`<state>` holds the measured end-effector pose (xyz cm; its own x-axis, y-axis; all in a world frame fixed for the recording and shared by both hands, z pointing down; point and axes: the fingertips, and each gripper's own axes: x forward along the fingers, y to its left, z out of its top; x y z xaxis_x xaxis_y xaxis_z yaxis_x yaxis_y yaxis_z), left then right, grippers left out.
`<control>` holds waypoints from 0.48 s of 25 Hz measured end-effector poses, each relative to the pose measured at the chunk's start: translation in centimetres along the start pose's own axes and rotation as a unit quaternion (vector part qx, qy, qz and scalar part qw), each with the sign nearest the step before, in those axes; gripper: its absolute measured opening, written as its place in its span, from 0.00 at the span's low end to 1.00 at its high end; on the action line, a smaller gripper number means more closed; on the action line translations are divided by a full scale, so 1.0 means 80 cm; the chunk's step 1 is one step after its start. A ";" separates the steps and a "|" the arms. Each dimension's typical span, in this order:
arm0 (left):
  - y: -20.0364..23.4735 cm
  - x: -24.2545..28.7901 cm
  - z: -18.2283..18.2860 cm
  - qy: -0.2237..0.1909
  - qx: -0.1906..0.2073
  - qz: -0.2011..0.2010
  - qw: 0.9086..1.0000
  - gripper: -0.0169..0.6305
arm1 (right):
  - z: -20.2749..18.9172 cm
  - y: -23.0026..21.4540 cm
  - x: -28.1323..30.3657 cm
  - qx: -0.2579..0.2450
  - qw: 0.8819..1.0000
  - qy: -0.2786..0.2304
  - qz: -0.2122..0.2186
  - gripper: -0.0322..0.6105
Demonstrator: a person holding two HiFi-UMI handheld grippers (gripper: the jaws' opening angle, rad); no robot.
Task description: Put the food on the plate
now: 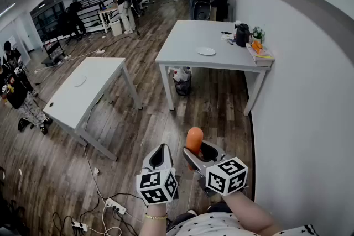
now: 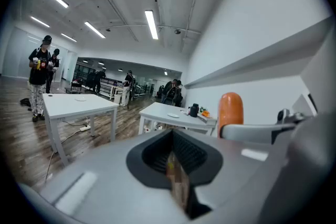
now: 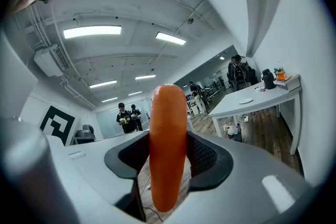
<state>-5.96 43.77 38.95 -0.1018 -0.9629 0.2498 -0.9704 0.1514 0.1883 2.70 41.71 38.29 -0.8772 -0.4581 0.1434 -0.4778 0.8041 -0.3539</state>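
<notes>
An orange sausage-shaped piece of food (image 1: 194, 140) stands upright between the jaws of my right gripper (image 1: 199, 155), which is shut on it. Seen from the right gripper view, the food (image 3: 168, 134) fills the middle and both pads press its sides. My left gripper (image 1: 160, 156) hangs just to the left, jaws together with nothing between them. The left gripper view shows the same food (image 2: 230, 108) off to its right. A small white plate (image 1: 206, 51) lies on the far grey table (image 1: 188, 41), several steps ahead of both grippers.
A second white table (image 1: 83, 91) stands to the left. A white wall (image 1: 310, 91) runs along the right. A dark jug (image 1: 242, 35) and small items sit at the far table's right end, with a bin (image 1: 182, 81) below. Power strips (image 1: 115, 206) and cables lie on the floor; people stand behind.
</notes>
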 end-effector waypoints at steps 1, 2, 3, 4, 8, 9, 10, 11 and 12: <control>0.002 0.002 -0.001 0.001 0.001 -0.002 1.000 0.04 | -0.001 0.000 0.003 -0.006 1.000 0.001 -0.005 0.39; 0.005 0.004 -0.002 0.001 0.001 -0.004 1.000 0.04 | -0.003 -0.001 0.006 -0.012 1.000 0.001 -0.009 0.39; 0.007 0.006 -0.004 0.002 0.001 -0.007 1.000 0.04 | -0.004 -0.002 0.009 -0.015 1.000 0.001 -0.013 0.39; 0.010 0.009 -0.005 0.003 0.002 -0.009 1.000 0.04 | -0.005 -0.003 0.012 -0.015 1.000 0.001 -0.016 0.39; 0.016 0.025 -0.007 0.006 0.002 -0.018 1.000 0.04 | -0.003 -0.012 0.025 -0.014 0.999 -0.001 -0.031 0.39; 0.017 0.031 -0.006 0.007 0.003 -0.020 1.000 0.04 | -0.002 -0.016 0.029 -0.015 0.999 -0.001 -0.036 0.39; 0.019 0.037 -0.005 0.008 0.003 -0.023 1.000 0.04 | 0.000 -0.020 0.033 -0.015 0.999 -0.001 -0.039 0.39; 0.020 0.045 -0.003 0.009 0.005 -0.025 1.000 0.04 | 0.001 -0.025 0.038 -0.014 0.999 -0.001 -0.043 0.39; 0.021 0.054 -0.002 0.010 0.006 -0.026 1.000 0.04 | 0.003 -0.032 0.044 -0.012 0.999 -0.002 -0.045 0.39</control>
<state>-7.96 39.92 40.47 -0.0462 -0.9647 0.2593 -0.9768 0.0980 0.1902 0.83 37.98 39.49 -0.8300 -0.5311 0.1703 -0.5565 0.7681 -0.3168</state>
